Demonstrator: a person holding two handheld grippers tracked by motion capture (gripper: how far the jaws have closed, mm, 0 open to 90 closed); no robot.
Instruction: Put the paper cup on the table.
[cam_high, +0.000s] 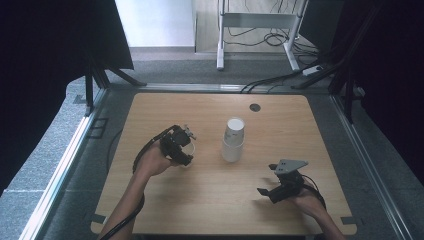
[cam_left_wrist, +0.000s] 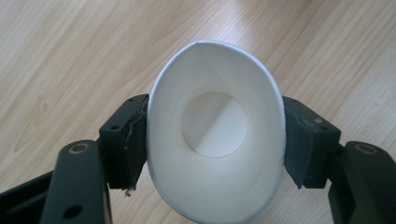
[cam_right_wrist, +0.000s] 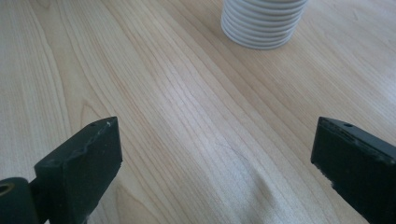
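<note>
Squeezing a single white paper cup (cam_left_wrist: 215, 135) between the two black jaws of our left gripper (cam_left_wrist: 215, 140), we hold it firmly enough that its round mouth is pressed into an oval. The pads bear on opposite sides of the wall just under the rim, and the cup's open end faces the gripper's camera, so we look straight down to its flat bottom. We judge that this sideways pinch is what a thin, light cup needs: it gives the jaws two flat contact faces and keeps the cup from slipping while it is carried over the wooden table (cam_left_wrist: 70, 56). In the high view our left gripper (cam_high: 186, 146) sits left of centre, with a sliver of the cup's rim showing beside it.

Our right gripper (cam_right_wrist: 215, 158) has its jaws spread wide with nothing between them, just bare wood. It waits low over the near right part of the table (cam_high: 165, 200), in the high view at (cam_high: 274, 186), and we think it is kept free to steady things if needed.

Further out stands the stack of paper cups (cam_high: 233, 139), upside down near the table's middle, its ribbed rims (cam_right_wrist: 264, 23) visible ahead of the right jaws.

Counted: two grippers, one held cup, one stack, one table.
</note>
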